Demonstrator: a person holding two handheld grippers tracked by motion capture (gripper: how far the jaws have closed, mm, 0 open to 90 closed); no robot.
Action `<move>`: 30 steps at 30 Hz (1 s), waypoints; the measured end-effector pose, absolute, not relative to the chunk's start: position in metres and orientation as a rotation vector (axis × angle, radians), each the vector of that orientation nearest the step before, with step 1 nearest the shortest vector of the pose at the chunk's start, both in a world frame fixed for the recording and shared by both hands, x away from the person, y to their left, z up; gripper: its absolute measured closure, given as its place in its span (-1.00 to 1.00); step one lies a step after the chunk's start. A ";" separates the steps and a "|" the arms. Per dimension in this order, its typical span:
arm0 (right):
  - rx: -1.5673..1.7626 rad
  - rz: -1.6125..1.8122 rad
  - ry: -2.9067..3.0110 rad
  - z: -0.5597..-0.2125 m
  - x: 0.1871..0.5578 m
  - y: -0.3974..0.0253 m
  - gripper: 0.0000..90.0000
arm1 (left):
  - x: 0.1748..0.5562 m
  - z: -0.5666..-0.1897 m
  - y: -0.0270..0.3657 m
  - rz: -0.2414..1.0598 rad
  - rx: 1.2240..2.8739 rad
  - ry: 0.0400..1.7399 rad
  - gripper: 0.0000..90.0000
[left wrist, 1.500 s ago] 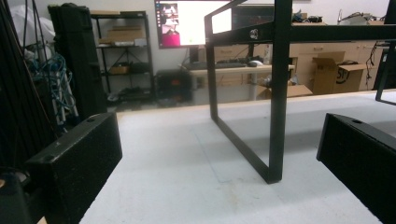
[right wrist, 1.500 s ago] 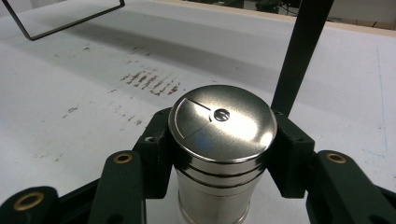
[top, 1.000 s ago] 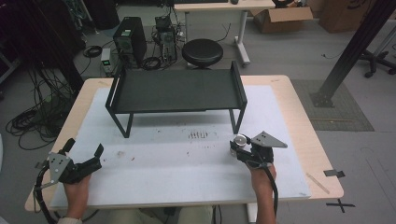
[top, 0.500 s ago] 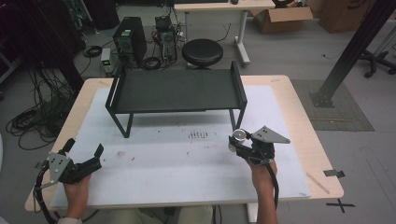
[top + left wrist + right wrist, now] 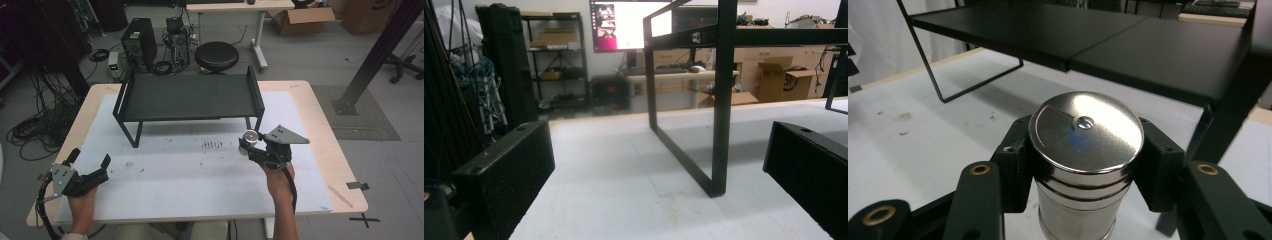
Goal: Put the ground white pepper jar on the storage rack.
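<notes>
While your right gripper clamps steel canister upright below lid for carrying, black shelf just ahead; left gripper wide open, empty, resting.

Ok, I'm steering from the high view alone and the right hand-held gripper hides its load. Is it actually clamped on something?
Observer: Yes, the right hand-held gripper has both jaws pressed against a shiny metal canister, held upright.
Operator: Does the canister have a lid?
Observer: A flat polished lid with a small round stud at its centre.
Operator: And the left one?
Observer: The left hand-held gripper has its jaws wide apart with nothing between them, facing a leg of the black shelf.
</notes>
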State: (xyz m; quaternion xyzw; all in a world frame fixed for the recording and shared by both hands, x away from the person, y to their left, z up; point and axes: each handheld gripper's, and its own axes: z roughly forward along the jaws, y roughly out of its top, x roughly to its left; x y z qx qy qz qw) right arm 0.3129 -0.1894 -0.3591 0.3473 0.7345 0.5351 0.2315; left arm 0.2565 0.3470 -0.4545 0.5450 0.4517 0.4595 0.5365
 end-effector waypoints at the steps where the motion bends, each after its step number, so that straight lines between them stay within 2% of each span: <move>1: 0.950 1.476 2.021 -0.356 0.314 -0.188 0.08 | 0.256 -0.454 0.347 1.094 1.297 1.075 -0.99; 30: 0.827 1.555 2.068 -0.297 0.339 -0.150 0.08 | 0.256 -0.455 0.348 1.087 1.289 1.076 -0.99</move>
